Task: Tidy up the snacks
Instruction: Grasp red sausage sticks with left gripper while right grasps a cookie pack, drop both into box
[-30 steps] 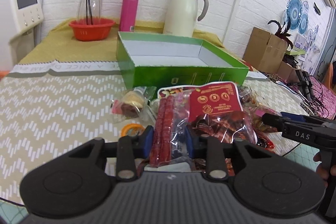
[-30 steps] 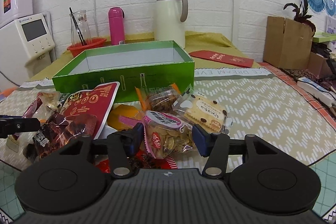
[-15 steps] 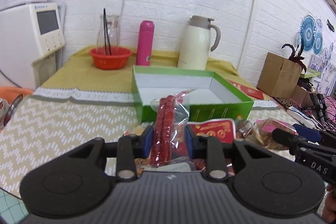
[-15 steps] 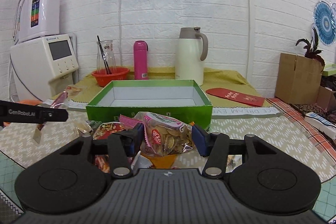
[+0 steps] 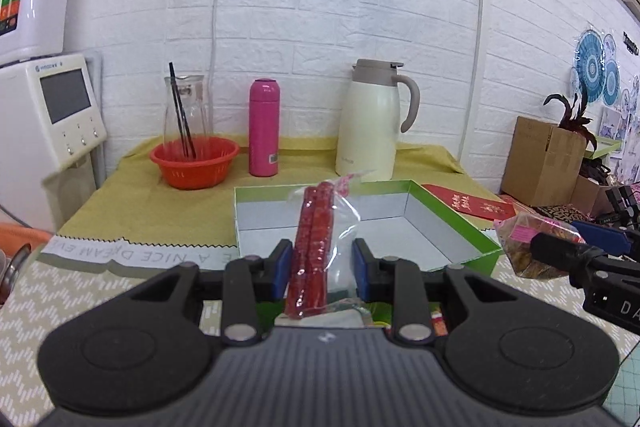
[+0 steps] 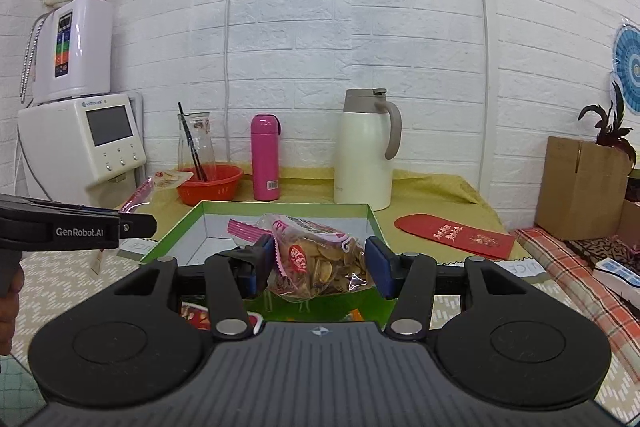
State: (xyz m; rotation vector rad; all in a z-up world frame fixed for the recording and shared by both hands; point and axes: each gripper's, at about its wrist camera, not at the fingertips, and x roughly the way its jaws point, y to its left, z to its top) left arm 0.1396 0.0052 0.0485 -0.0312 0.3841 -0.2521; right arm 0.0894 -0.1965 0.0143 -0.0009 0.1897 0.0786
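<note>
A clear packet of 2 red sausage sticks (image 5: 314,239) stands upright, pinched in the left gripper (image 5: 322,269), with the open green box (image 5: 452,217) just beyond and below. The right gripper (image 6: 320,261) squeezes a bag of round chips (image 6: 320,259) with a red logo I cannot read, in front of the same box (image 6: 372,223). From the right view the left gripper's side reads "GenRobot.AI". Behind the box lies tablecloth lettering "A NICE DREAM EVE" (image 5: 132,254).
</note>
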